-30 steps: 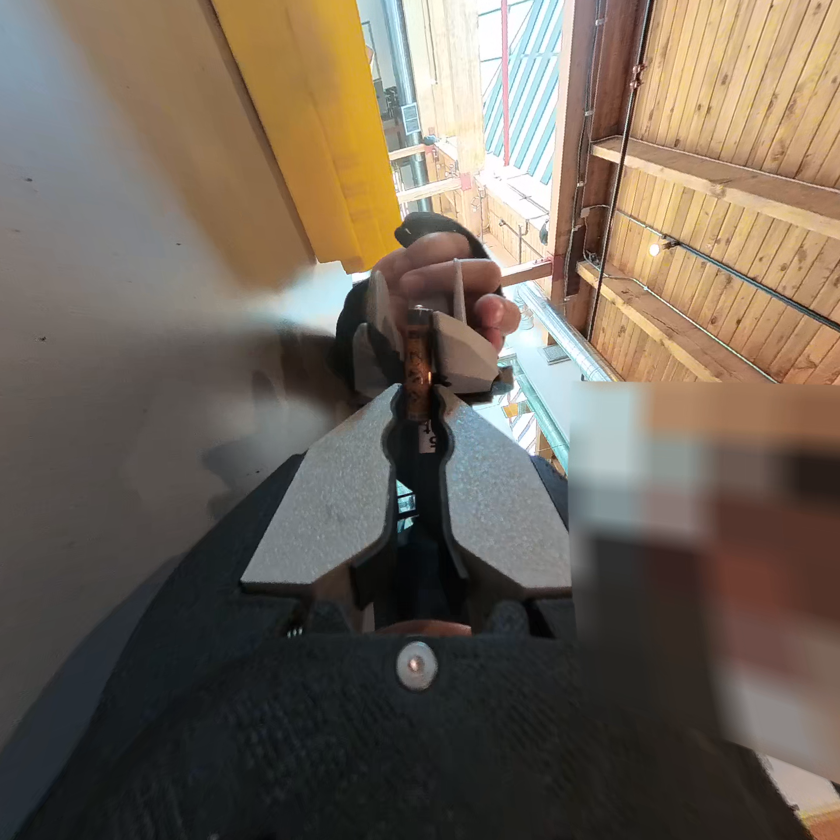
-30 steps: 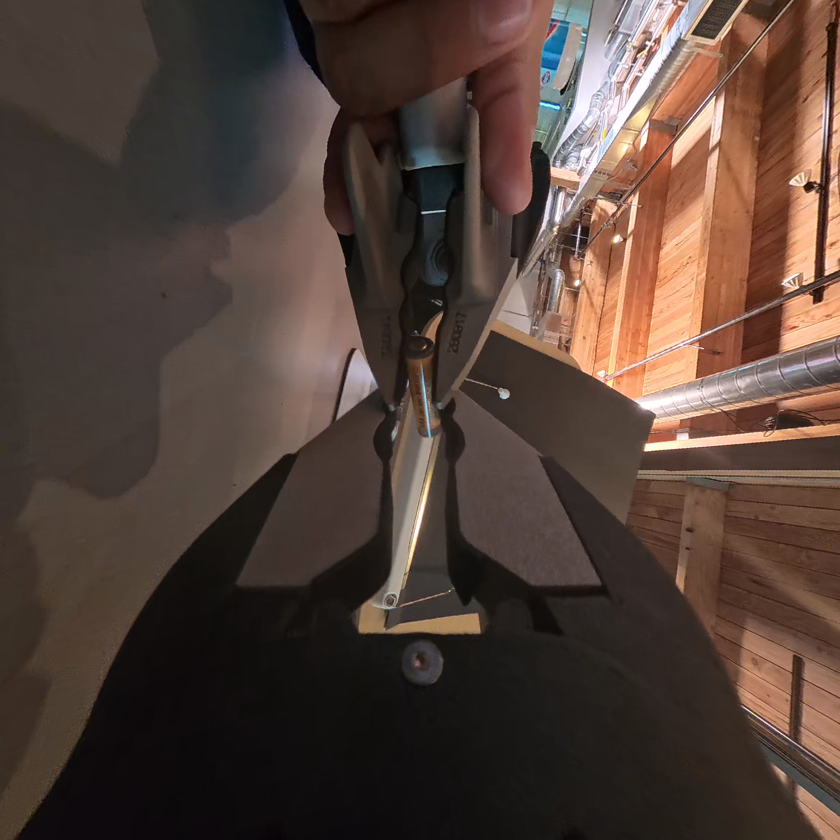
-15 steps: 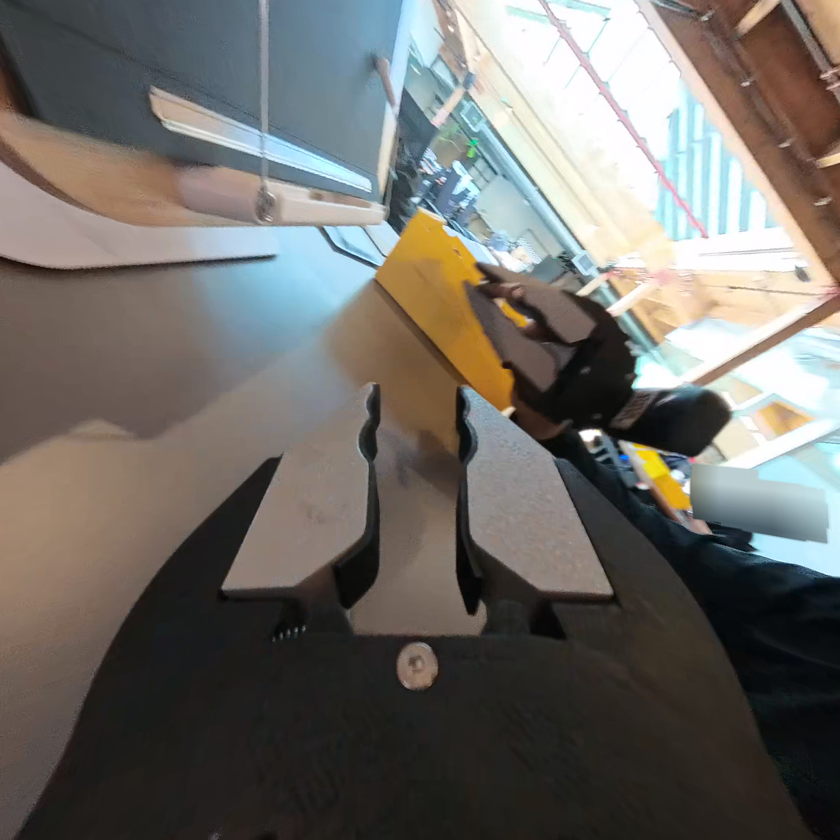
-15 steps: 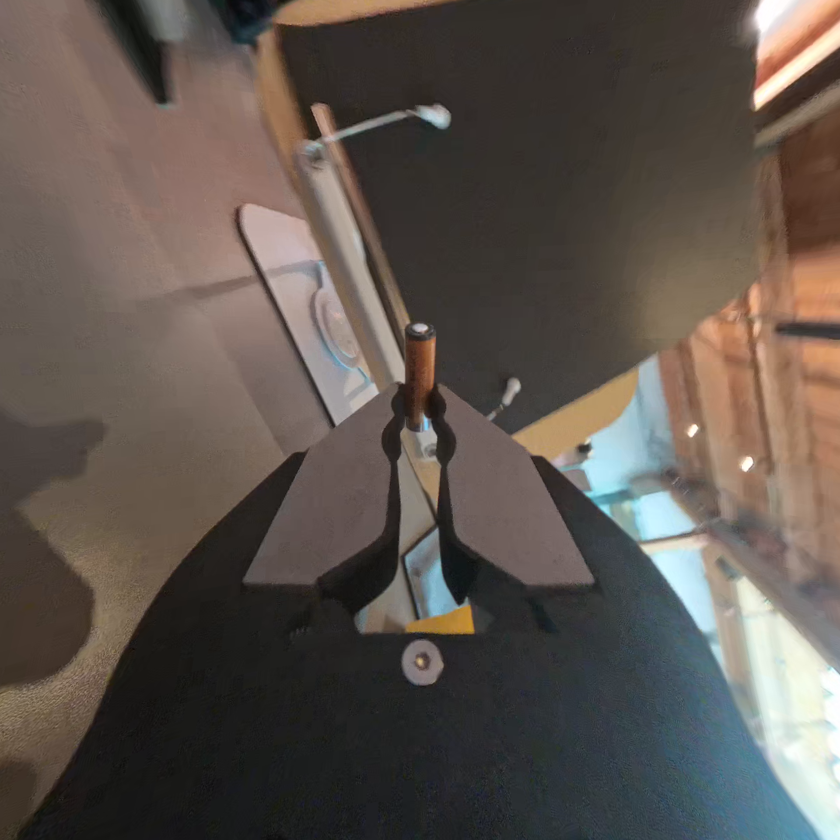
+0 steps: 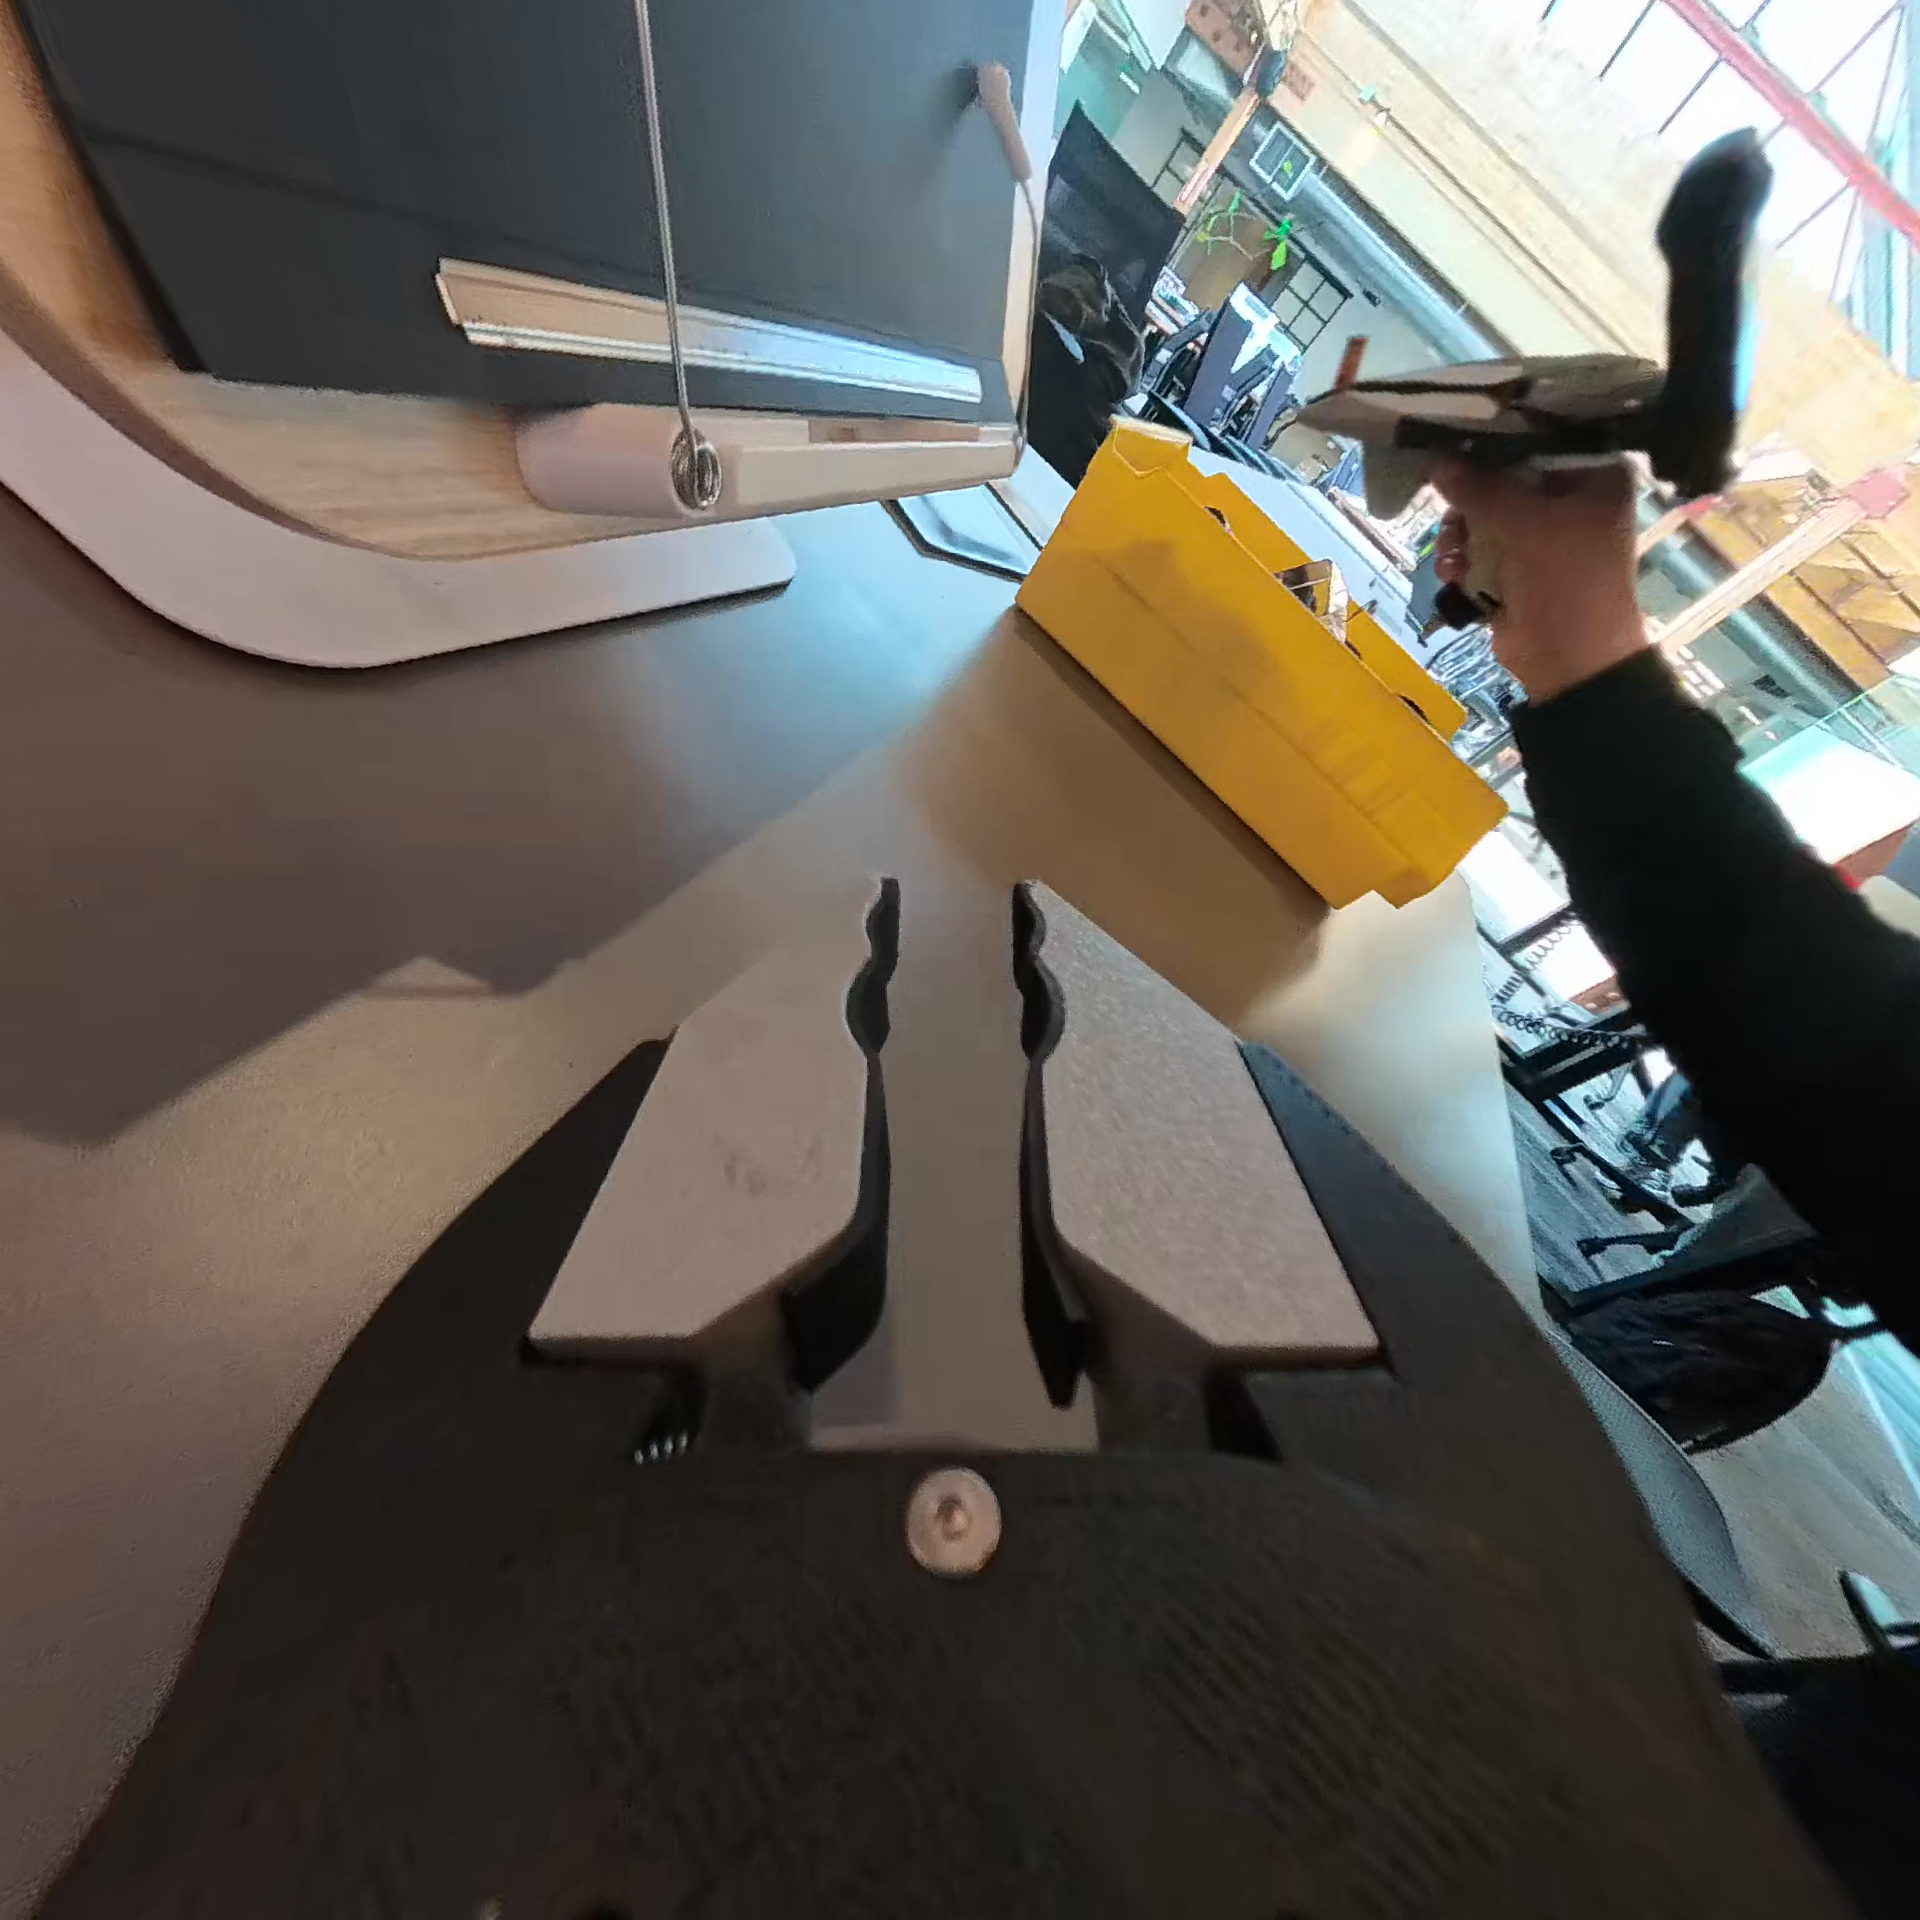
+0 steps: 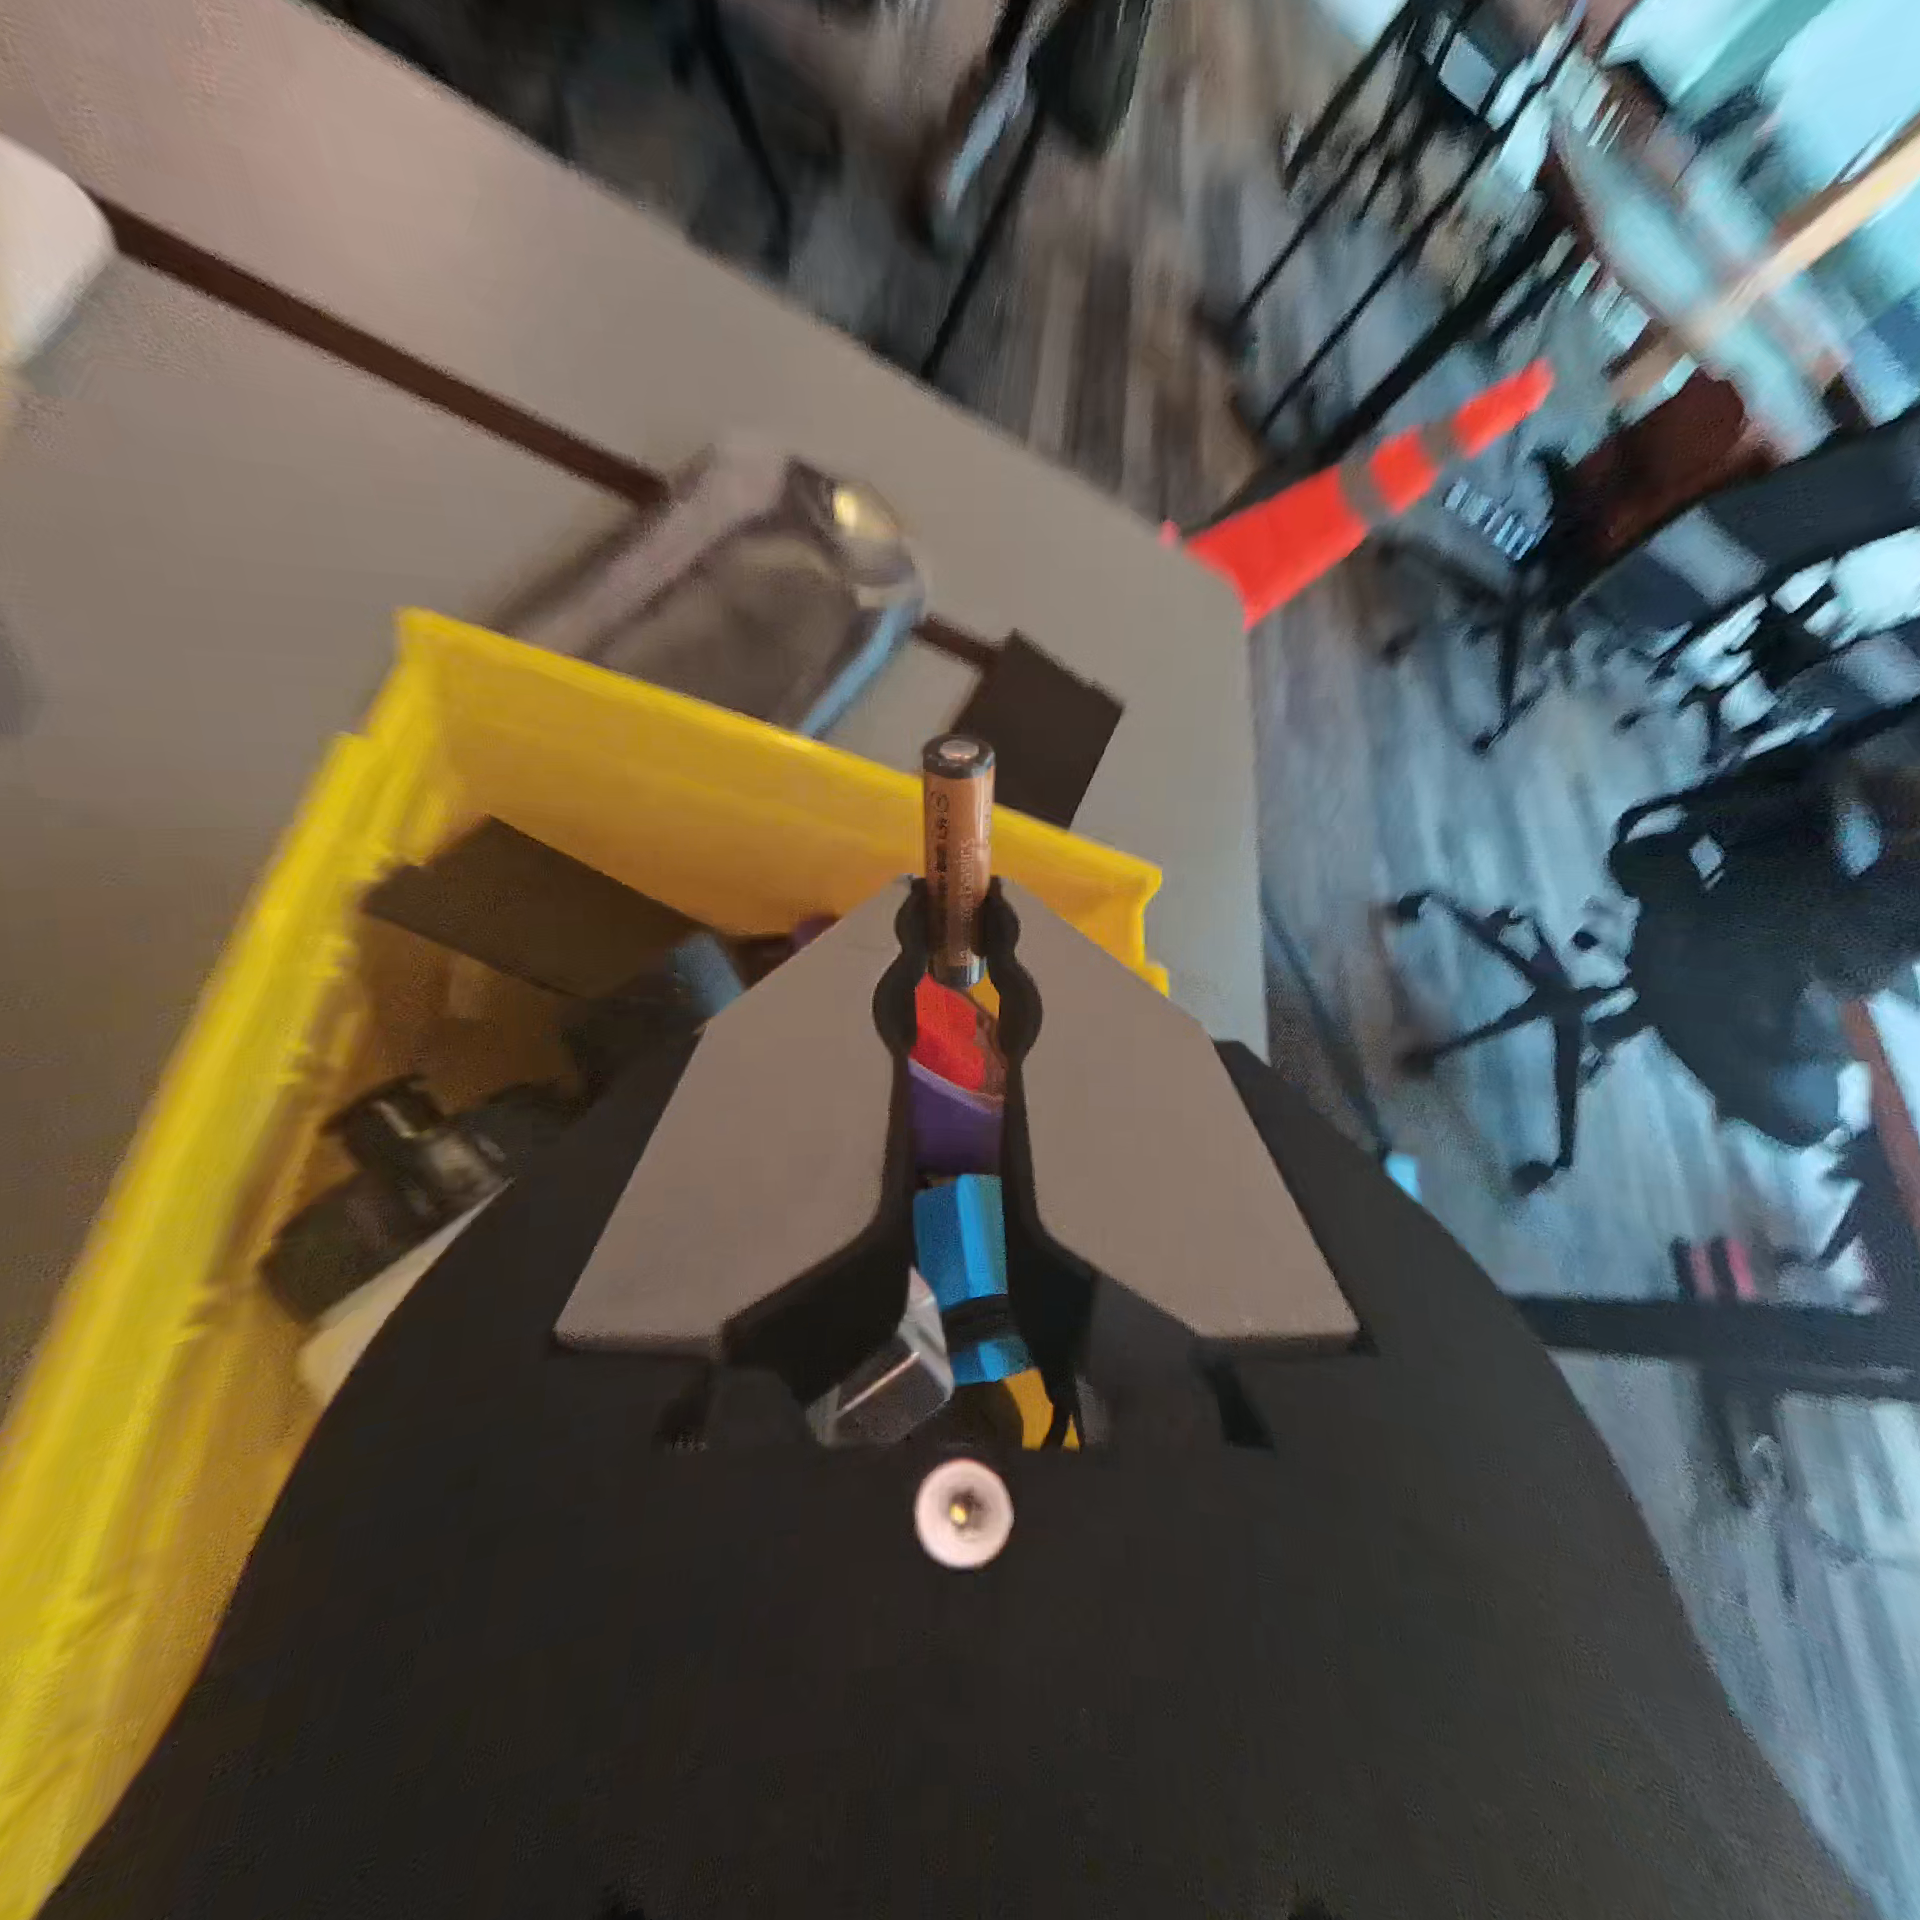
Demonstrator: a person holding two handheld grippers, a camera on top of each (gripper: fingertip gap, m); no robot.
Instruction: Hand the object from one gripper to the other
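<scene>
A slim copper-and-black battery [image 6: 958, 831] stands up between the tips of my right gripper [image 6: 956, 902], which is shut on its lower end and hangs above a yellow bin [image 6: 623, 727]. My left gripper [image 5: 951, 899] is open and empty, low over the grey table [image 5: 312, 1195]. In the left wrist view the right gripper [image 5: 1320, 414] shows at the upper right, held in a hand above the yellow bin [image 5: 1247, 675]; the battery cannot be made out there.
The bin holds several loose things, among them a blue block [image 6: 961, 1247], a red and purple piece [image 6: 951, 1039] and dark parts [image 6: 520, 914]. A dark panel on a white and wood base [image 5: 416, 540] stands at the table's back. An orange cone [image 6: 1371, 488] and chairs [image 6: 1766, 935] lie beyond the table edge. My hands' fingertips stand some 45 cm from each other.
The two grippers were tip to tip on the battery. My left gripper opened and swung down toward the table. My right gripper kept the battery and moved over the yellow bin.
</scene>
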